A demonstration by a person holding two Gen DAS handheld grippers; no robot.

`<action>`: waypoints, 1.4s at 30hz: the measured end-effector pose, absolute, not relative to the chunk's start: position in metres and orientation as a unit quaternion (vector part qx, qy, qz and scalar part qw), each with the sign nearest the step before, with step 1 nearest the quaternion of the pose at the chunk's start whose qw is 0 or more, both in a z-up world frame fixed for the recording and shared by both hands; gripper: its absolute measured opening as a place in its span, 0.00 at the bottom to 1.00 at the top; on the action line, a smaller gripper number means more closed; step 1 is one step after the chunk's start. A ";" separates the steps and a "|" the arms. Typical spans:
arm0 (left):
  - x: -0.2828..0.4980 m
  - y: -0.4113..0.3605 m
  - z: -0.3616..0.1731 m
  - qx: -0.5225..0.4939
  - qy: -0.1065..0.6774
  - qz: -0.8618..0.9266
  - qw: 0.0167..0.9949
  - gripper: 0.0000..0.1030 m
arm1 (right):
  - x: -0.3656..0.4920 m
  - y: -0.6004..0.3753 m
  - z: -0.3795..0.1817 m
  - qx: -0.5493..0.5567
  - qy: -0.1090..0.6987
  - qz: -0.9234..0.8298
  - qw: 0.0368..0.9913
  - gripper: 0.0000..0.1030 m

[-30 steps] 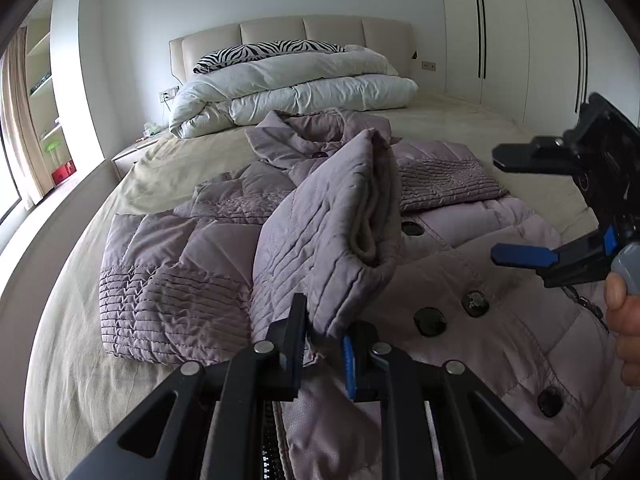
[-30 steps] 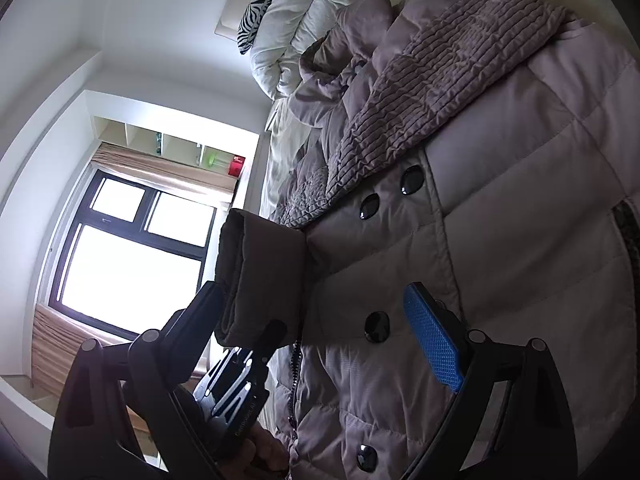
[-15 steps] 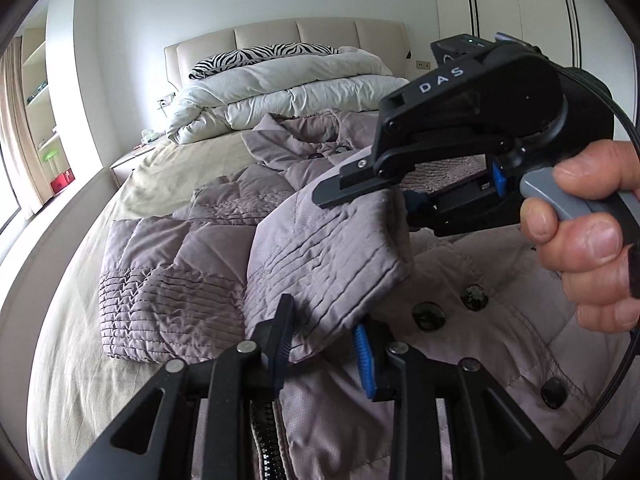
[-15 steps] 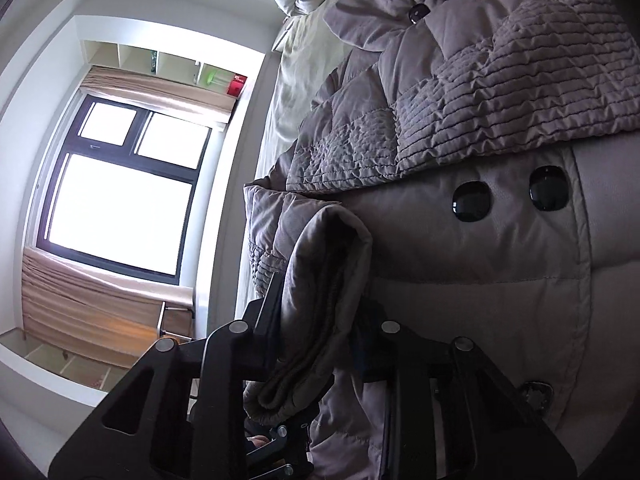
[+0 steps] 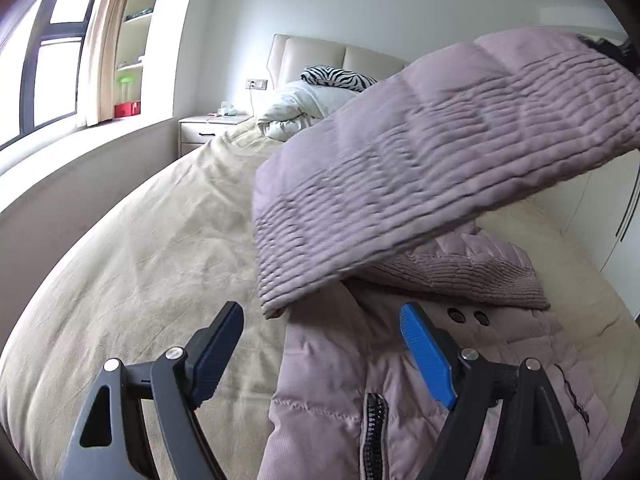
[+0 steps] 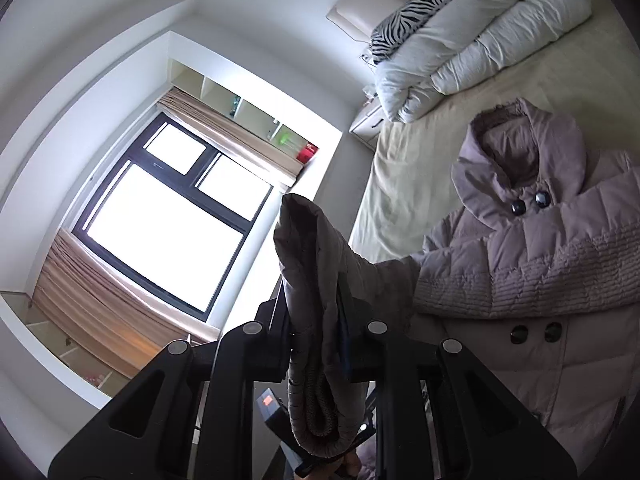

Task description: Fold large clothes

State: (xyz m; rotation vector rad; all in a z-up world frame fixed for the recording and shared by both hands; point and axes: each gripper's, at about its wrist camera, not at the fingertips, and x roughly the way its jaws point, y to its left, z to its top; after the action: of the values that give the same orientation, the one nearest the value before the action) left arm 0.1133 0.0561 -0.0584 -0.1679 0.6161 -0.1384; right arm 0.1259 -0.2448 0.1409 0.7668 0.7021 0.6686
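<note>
A mauve quilted puffer coat (image 6: 560,264) with dark buttons lies on the bed, hood toward the headboard. My right gripper (image 6: 320,336) is shut on the cuff end of its sleeve (image 6: 316,280) and holds it up in the air. In the left wrist view the lifted sleeve (image 5: 440,168) hangs across the view above the coat body (image 5: 400,380). My left gripper (image 5: 320,344) is open and empty, just above the coat's zipper edge.
The beige bedsheet (image 5: 152,248) spreads to the left of the coat. A folded white duvet (image 6: 488,28) and zebra pillow (image 6: 420,8) lie at the headboard. A nightstand (image 5: 208,128), window and shelves stand on the left, wardrobe doors on the right.
My left gripper let go of the sleeve and opened. My right gripper closed on the sleeve cuff and lifted it high above the coat.
</note>
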 end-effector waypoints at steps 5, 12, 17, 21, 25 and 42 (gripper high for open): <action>0.157 0.057 -0.072 -0.106 0.335 -0.049 0.935 0.81 | 0.118 -0.247 0.209 0.337 0.288 0.328 0.834 0.17; 0.216 0.053 -0.086 -0.124 0.364 -0.034 0.923 0.75 | 0.114 -0.270 0.208 0.347 0.281 0.321 0.835 0.17; 0.240 0.047 -0.099 -0.089 0.389 -0.016 0.917 0.62 | 0.111 -0.303 0.195 0.372 0.251 0.307 0.839 0.17; 0.241 0.055 -0.093 -0.084 0.375 -0.004 0.923 0.58 | 0.118 -0.331 0.186 0.390 0.242 0.289 0.840 0.17; 0.240 0.056 -0.090 -0.040 0.363 0.016 0.931 0.58 | 0.125 -0.354 0.165 0.400 0.243 0.269 0.842 0.16; 0.186 0.044 -0.101 0.048 0.393 -0.016 0.918 0.58 | 0.203 -0.473 -0.116 0.470 0.389 0.055 0.791 0.16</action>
State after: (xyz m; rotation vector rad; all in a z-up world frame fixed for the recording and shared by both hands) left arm 0.1857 0.0436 -0.1014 0.0991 0.8073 -0.0326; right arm 0.2033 -0.4726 -0.1157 1.0119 0.8366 0.1186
